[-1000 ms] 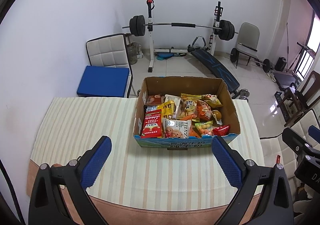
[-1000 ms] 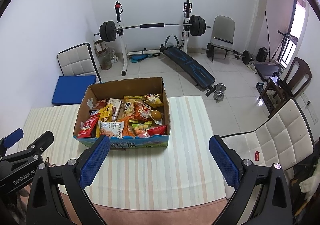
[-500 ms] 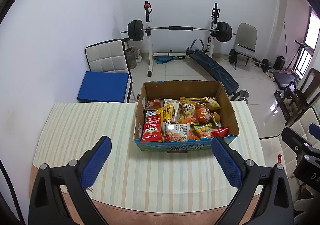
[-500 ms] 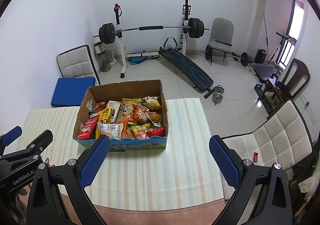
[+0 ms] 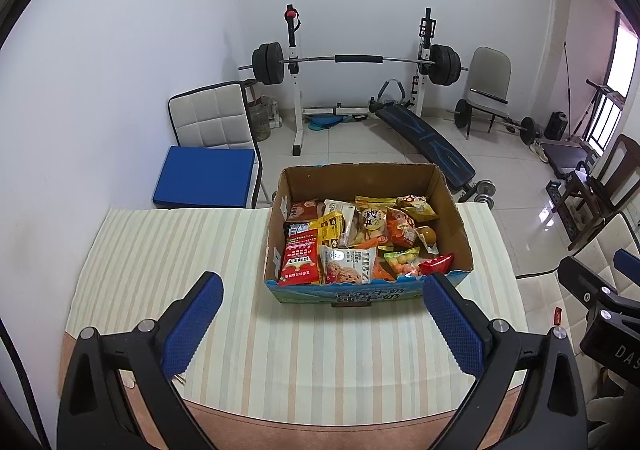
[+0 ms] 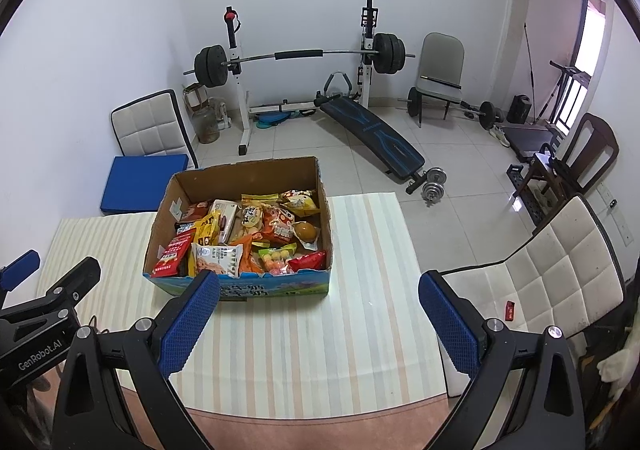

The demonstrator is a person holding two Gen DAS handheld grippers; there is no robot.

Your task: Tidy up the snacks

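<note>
Snack packets [image 5: 356, 240] lie jumbled inside the cardboard box [image 5: 454, 205] near the tabletop's [image 5: 160, 250] far edge. Left gripper [image 5: 320, 314] and right gripper [image 6: 318, 314] hover released, empty. Fits either packets gathered or sorting pending.

The left gripper [image 5: 320, 320] is held level with its jaws spread wide and nothing between the blue pads [image 5: 192, 324]. The right gripper [image 6: 316, 320] is likewise spread wide and empty. The two grippers sit side by side, apart.
</note>
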